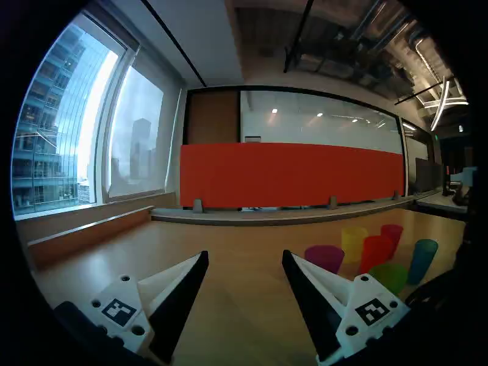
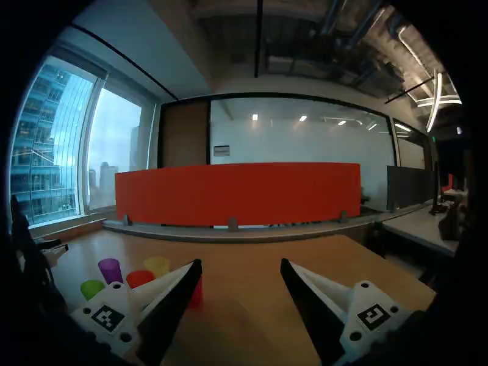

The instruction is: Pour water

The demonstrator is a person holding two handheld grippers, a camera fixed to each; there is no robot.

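Several coloured plastic cups stand grouped on the wooden table. In the left gripper view they sit to the right: a purple cup [image 1: 325, 257], a yellow cup [image 1: 354, 241], an orange-red cup [image 1: 376, 252], a red cup [image 1: 392, 235], a green cup [image 1: 390, 276] and a teal cup [image 1: 423, 259]. My left gripper [image 1: 244, 268] is open over bare table, left of the cups. In the right gripper view the purple cup [image 2: 110, 269], green cup [image 2: 92, 288], yellow cup [image 2: 157, 265] and orange-red cup [image 2: 139, 278] lie at lower left, partly behind my left finger. My right gripper [image 2: 241, 274] is open, holding nothing.
The wooden table [image 1: 244, 244] runs back to an orange-red divider panel [image 1: 293, 174]. Large windows [image 1: 73, 140] line the left side. Another desk [image 2: 421, 235] stands to the right. A dark shape, perhaps a chair [image 2: 27, 250], sits at the far left of the right gripper view.
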